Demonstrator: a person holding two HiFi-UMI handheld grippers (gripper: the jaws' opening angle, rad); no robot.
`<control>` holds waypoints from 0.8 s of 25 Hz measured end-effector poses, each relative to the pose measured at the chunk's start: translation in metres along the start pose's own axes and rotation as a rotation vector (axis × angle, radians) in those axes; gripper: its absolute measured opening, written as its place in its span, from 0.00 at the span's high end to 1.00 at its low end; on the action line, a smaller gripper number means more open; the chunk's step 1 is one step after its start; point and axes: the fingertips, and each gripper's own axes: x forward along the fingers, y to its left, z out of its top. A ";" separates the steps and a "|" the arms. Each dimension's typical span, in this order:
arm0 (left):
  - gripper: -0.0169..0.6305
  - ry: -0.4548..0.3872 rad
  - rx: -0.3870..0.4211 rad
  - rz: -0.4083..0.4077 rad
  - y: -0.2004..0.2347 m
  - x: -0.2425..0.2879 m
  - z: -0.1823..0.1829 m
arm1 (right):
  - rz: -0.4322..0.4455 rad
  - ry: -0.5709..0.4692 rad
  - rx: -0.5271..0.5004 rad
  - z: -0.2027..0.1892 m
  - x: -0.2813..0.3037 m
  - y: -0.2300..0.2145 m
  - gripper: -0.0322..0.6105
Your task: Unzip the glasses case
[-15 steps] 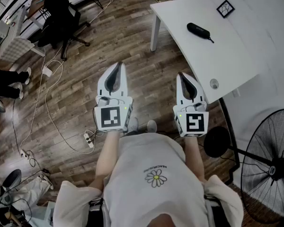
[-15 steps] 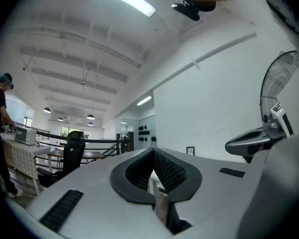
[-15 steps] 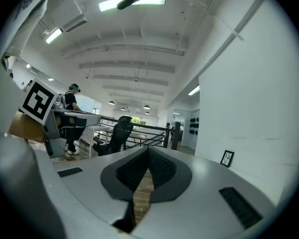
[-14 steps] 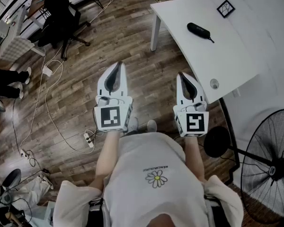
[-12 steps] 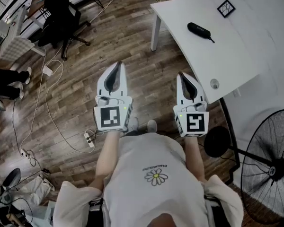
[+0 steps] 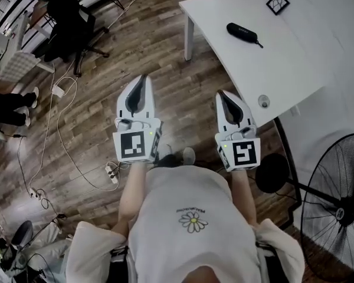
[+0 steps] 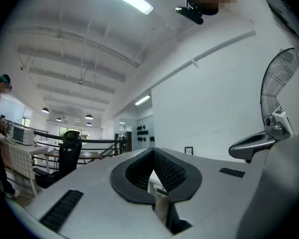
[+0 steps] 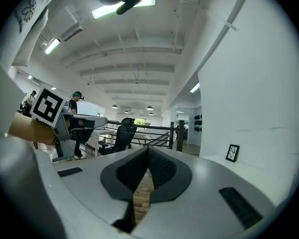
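Count: two tools, left hand-held gripper (image 6: 142, 80) and right hand-held gripper (image 6: 223, 94), jaws pressed together, empty, mid-frame. One glasses case (image 6: 242, 33), closed, on desk (image 6: 283, 63), upper right, well apart from both.

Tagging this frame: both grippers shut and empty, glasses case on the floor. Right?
No. The glasses case lies on the white table, not the floor, per the head view. The left gripper and right gripper are shut and empty.

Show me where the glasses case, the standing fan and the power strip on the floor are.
glasses case (image 6: 242, 32), head view, middle of its black shell
standing fan (image 6: 343, 209), head view, hub of its wire cage
power strip (image 6: 110, 171), head view, its white body
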 end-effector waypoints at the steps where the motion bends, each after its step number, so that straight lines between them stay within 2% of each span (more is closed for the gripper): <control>1: 0.95 -0.004 -0.002 0.001 -0.002 0.002 0.000 | 0.007 0.005 0.001 -0.004 0.000 -0.003 0.95; 4: 0.95 -0.014 -0.001 0.000 -0.006 0.011 -0.002 | 0.002 0.017 -0.032 -0.019 0.006 -0.013 0.95; 6: 0.95 -0.004 0.000 0.001 -0.003 0.018 -0.010 | -0.018 0.024 -0.016 -0.028 0.012 -0.019 0.95; 10: 0.95 -0.022 -0.047 0.003 0.009 0.056 -0.026 | -0.037 0.039 -0.020 -0.039 0.035 -0.036 0.95; 15: 0.95 -0.065 -0.073 -0.042 0.031 0.149 -0.041 | -0.092 0.048 -0.033 -0.052 0.105 -0.079 0.95; 20: 0.95 -0.080 -0.102 -0.155 0.058 0.274 -0.046 | -0.175 0.096 -0.039 -0.047 0.203 -0.136 0.95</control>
